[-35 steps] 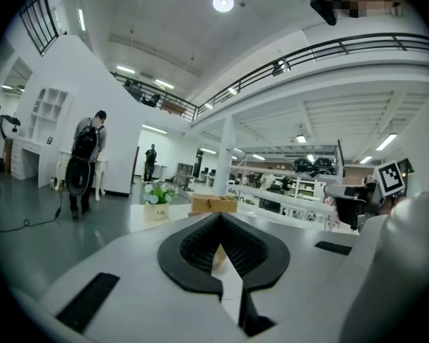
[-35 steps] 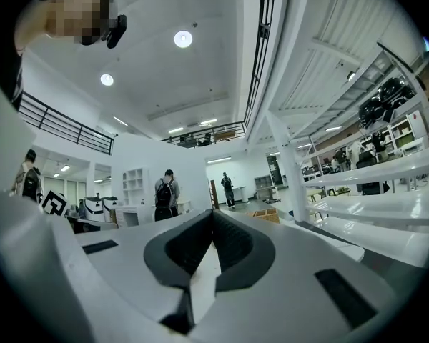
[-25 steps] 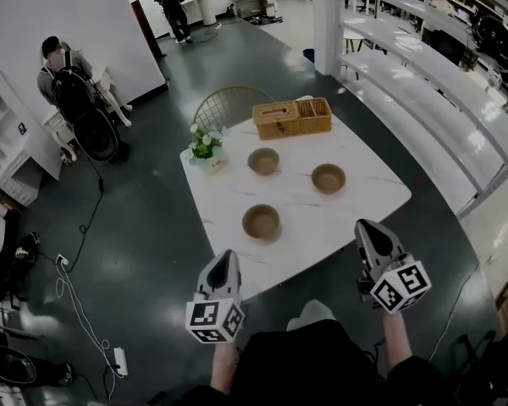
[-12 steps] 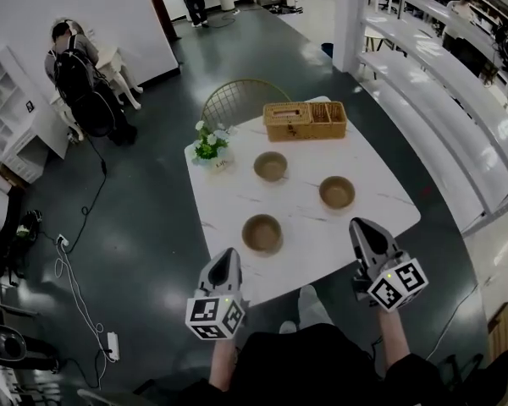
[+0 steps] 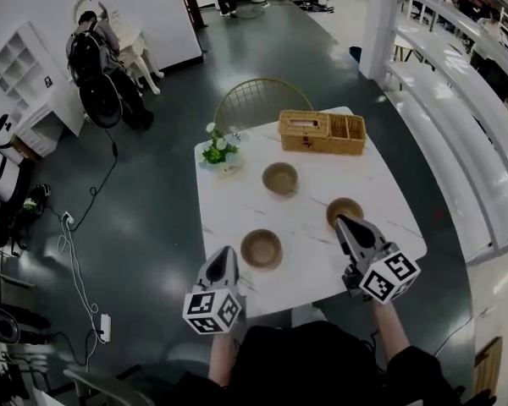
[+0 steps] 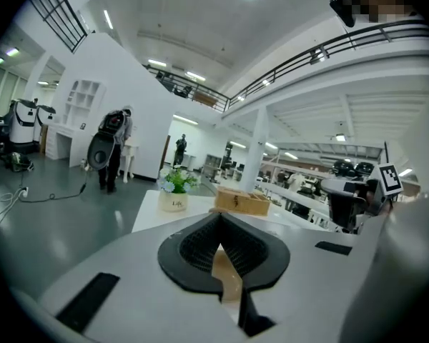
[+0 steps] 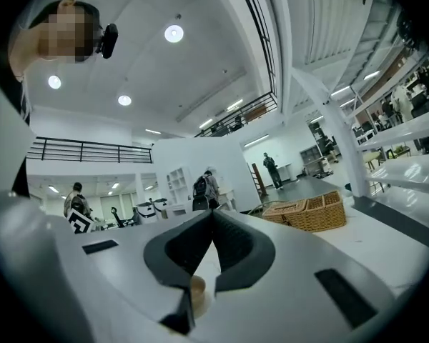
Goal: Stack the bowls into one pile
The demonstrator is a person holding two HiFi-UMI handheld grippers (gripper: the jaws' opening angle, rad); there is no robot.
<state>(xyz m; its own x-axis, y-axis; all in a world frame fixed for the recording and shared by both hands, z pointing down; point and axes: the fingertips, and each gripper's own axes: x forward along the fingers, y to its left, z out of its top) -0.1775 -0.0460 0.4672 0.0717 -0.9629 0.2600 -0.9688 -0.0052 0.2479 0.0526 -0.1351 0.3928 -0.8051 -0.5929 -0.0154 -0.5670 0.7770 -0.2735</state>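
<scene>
Both pairs of jaws are clenched, tips meeting, with nothing gripped. The left gripper (image 6: 220, 220) and right gripper (image 7: 213, 215) hang over the near edge of the white table (image 5: 237, 210). Three brown bowls sit apart on it, unstacked. The near bowl (image 5: 261, 249) lies just beyond the left gripper. The right bowl (image 5: 349, 205) is partly behind the right gripper's tip. The far bowl (image 5: 280, 178) stands nearer the wicker basket (image 5: 322, 133). A small flower pot (image 6: 175, 202) at the far left corner bears a label that seems to read "Life".
</scene>
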